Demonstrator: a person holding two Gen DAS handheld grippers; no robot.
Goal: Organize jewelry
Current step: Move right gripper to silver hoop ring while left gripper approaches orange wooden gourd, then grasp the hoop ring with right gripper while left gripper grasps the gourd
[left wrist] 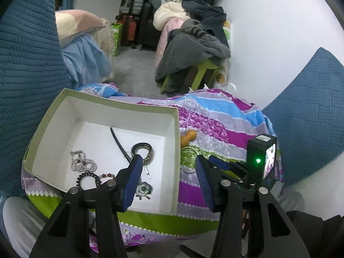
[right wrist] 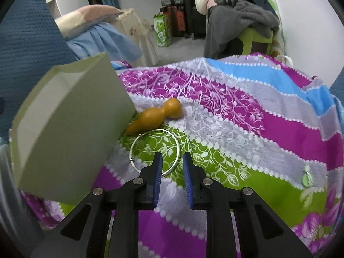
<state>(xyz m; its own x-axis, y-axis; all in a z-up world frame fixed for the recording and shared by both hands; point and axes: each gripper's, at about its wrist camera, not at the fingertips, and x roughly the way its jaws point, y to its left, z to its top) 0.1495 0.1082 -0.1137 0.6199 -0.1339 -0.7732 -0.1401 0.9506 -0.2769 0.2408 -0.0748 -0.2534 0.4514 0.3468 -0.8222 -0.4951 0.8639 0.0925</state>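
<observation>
An open pale-green box [left wrist: 120, 104] with a white inside sits on a patterned cloth; it holds a silver chain [left wrist: 82, 163], a black beaded bracelet [left wrist: 88, 178], a black band [left wrist: 143, 150] and a round pendant [left wrist: 144, 189]. My left gripper [left wrist: 169, 161] hangs open and empty over the box's right wall. In the right wrist view, a silver ring [right wrist: 154, 150] and an orange gourd charm [right wrist: 157, 116] lie on the cloth beside the box [right wrist: 71, 116]. My right gripper [right wrist: 172, 161] is open, its fingertips straddling the ring's near right rim.
The cloth [right wrist: 247, 116] covers a small raised surface with its edges dropping off nearby. Blue cushions [left wrist: 28, 53] stand at left and right. A green stool piled with clothes [left wrist: 193, 43] and suitcases stand behind on the floor.
</observation>
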